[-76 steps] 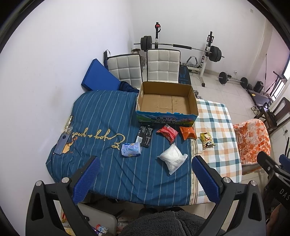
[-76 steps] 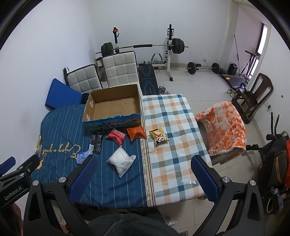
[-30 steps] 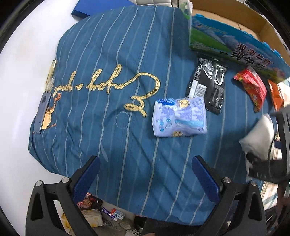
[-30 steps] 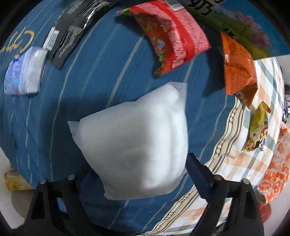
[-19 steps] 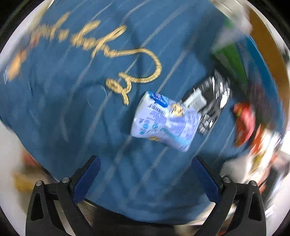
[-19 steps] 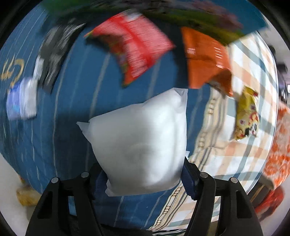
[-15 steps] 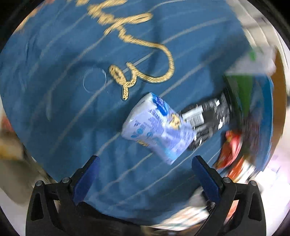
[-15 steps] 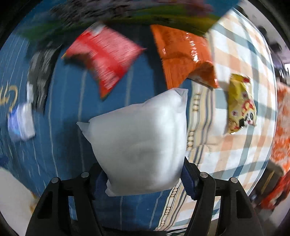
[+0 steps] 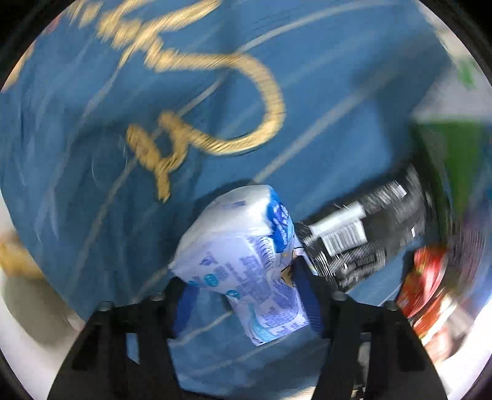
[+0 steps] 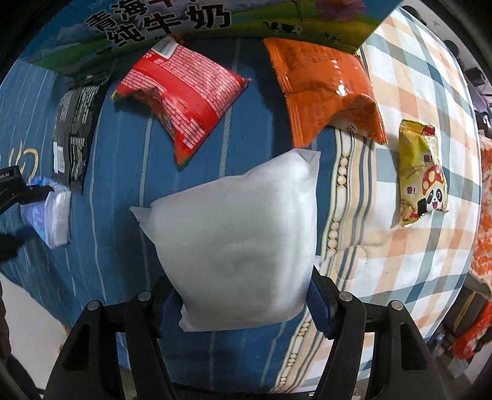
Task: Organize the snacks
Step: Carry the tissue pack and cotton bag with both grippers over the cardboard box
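Note:
My left gripper is shut on a pale blue and white snack pack, held over the blue striped cloth. The same pack shows at the left edge of the right wrist view, with the left gripper's black body beside it. My right gripper is shut on a plump white bag, lifted above the cloth. On the cloth lie a black packet, a red bag, an orange bag and a yellow panda snack. The printed cardboard box stands behind them.
The table is covered by the blue striped cloth on the left and a checked cloth on the right. An orange patterned chair cover sits beyond the right edge. The black packet and red bag lie right of my left gripper.
My left gripper came down and shut on the pale blue pack, which now tilts up between the fingers. My right gripper keeps the white bag and has lifted and swung slightly right.

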`<act>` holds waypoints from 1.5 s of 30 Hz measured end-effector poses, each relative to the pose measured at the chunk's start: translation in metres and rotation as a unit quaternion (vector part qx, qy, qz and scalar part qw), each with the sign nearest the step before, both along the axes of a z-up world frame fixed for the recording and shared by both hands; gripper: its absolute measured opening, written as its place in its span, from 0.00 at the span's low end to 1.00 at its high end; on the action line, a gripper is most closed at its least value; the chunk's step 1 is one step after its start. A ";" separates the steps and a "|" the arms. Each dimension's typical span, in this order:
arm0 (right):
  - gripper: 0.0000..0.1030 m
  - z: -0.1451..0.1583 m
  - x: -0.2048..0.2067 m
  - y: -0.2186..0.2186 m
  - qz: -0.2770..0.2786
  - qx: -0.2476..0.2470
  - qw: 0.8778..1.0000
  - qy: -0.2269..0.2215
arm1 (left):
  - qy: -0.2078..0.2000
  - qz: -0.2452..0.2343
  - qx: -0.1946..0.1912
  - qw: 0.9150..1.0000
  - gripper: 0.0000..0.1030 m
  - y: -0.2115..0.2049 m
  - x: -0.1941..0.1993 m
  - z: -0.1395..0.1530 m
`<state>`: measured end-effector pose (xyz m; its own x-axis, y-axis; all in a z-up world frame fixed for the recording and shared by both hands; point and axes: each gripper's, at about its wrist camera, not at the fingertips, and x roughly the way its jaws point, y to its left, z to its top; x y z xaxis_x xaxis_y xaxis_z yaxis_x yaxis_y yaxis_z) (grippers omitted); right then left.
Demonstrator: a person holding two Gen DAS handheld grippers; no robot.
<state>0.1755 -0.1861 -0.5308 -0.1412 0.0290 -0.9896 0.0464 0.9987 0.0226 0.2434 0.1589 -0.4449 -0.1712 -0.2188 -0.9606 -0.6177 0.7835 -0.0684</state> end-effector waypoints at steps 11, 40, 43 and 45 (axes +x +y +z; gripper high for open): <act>0.68 0.028 -0.036 -0.065 0.049 0.009 0.998 0.026 | -0.066 -0.368 0.027 0.927 0.47 -0.111 -0.044 0.045; 0.61 0.000 -0.108 -0.136 -0.035 -0.005 0.999 0.038 | -0.124 -0.391 0.024 0.912 0.38 -0.121 -0.084 0.042; 0.60 0.011 -0.128 -0.149 -0.041 -0.007 0.999 0.022 | -0.144 -0.411 0.040 0.899 0.38 -0.123 -0.084 0.062; 0.59 0.022 -0.141 -0.160 -0.042 -0.004 0.999 0.009 | -0.156 -0.414 0.049 0.895 0.38 -0.124 -0.085 0.074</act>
